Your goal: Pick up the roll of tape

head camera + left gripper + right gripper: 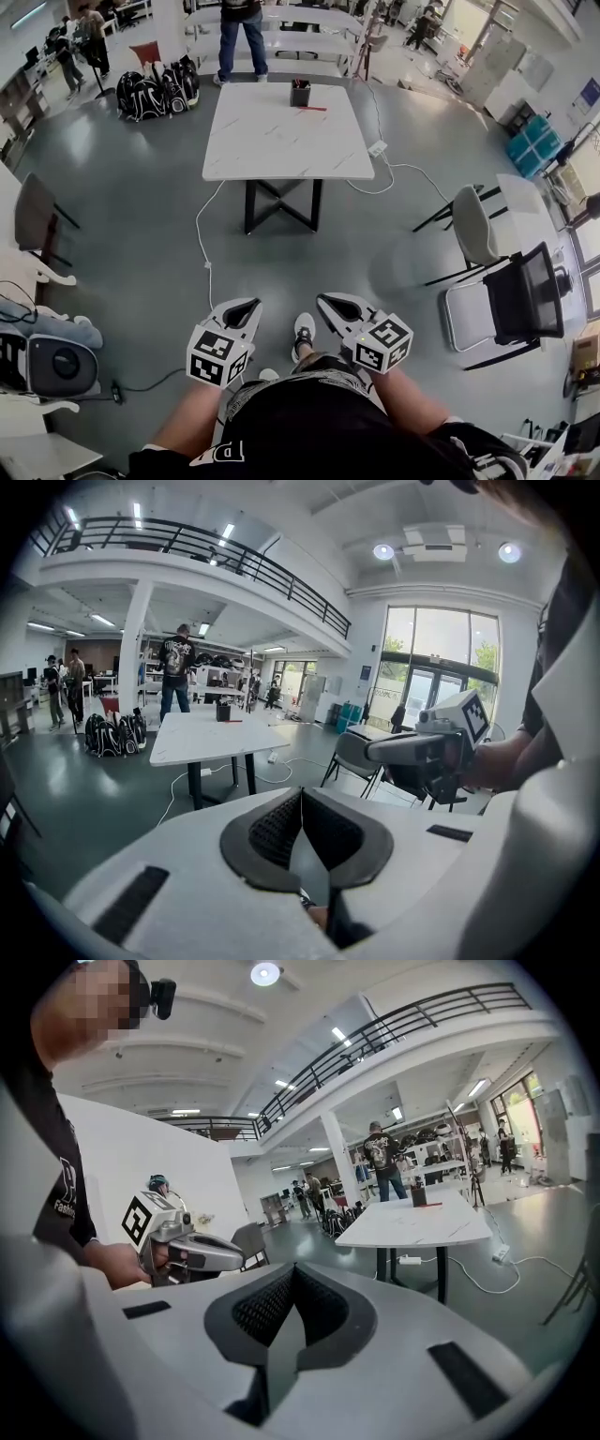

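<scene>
A white marble-topped table [281, 141] stands a few steps ahead of me. At its far end sits a small dark object [300, 93] with a thin red thing [312, 109] beside it; from here I cannot tell whether either is the roll of tape. The same table [202, 735] [422, 1222] shows in both gripper views. My left gripper [251, 305] [302, 794] and right gripper [323, 300] [293, 1269] are held low in front of my body, over the floor, far short of the table. Both have their ribbed pads pressed together with nothing between them.
A white cable [202, 244] trails across the grey floor from the table. Chairs stand at the right [473, 230] [516, 300] and one at the left [37, 220]. Black bags [155, 94] lie beyond the table's left corner, and a person [242, 37] stands behind it.
</scene>
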Demonstrator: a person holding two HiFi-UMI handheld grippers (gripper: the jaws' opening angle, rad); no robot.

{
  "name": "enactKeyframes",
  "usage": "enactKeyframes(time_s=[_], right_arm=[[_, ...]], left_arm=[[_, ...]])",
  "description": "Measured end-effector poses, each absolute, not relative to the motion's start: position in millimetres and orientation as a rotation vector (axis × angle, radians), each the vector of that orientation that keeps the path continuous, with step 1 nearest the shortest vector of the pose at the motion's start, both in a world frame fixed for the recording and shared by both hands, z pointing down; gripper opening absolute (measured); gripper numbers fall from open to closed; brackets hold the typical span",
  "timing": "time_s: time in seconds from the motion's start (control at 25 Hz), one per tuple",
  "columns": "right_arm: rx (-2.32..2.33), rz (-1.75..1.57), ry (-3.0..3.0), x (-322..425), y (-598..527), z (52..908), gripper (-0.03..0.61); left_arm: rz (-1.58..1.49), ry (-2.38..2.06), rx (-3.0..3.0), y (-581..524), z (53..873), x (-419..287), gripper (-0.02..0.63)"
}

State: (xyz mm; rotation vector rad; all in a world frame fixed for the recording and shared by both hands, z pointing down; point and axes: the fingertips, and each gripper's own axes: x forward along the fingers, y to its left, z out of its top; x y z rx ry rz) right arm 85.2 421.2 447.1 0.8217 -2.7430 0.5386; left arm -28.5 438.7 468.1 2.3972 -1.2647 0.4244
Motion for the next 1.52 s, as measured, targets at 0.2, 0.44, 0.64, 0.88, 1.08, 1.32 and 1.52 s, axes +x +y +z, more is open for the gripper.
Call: enactKeyframes(time_s=[0.2, 0.44, 0.64, 0.88, 1.08, 1.32, 1.52], right_arm=[[0.805, 0.538, -2.737, 85.7, 386.1, 449.9, 0.005], [0.811, 0.547, -2.747, 92.6, 342.6, 446.1, 0.005], [0.816, 0.562, -2.74, 105.0, 307.9, 449.1, 0.005], [0.8, 0.584, -2.745, 114.1, 267.9, 452.4, 0.005], [0.779, 0.586, -2.757, 121.8, 236.7, 448.8, 0.005], [0.739, 0.577, -2.771, 132.3, 204.8, 447.7, 0.005], [0.701, 0.563, -2.783, 139.1, 184.4, 445.2, 0.005]], left_arm=[[0.432, -1.269, 2.407, 397.0, 459.7, -23.5, 0.018], [0.454, -1.264, 2.404, 353.1, 455.6, -15.9, 0.018], [0.465, -1.261, 2.395, 319.4, 457.7, -7.7, 0.018], [0.466, -1.274, 2.397, 275.9, 453.9, 4.9, 0.018], [0.476, -1.297, 2.383, 247.6, 450.5, 11.4, 0.018], [0.474, -1.338, 2.363, 219.2, 449.3, 20.2, 0.018], [0.478, -1.366, 2.356, 198.5, 447.1, 27.7, 0.018]])
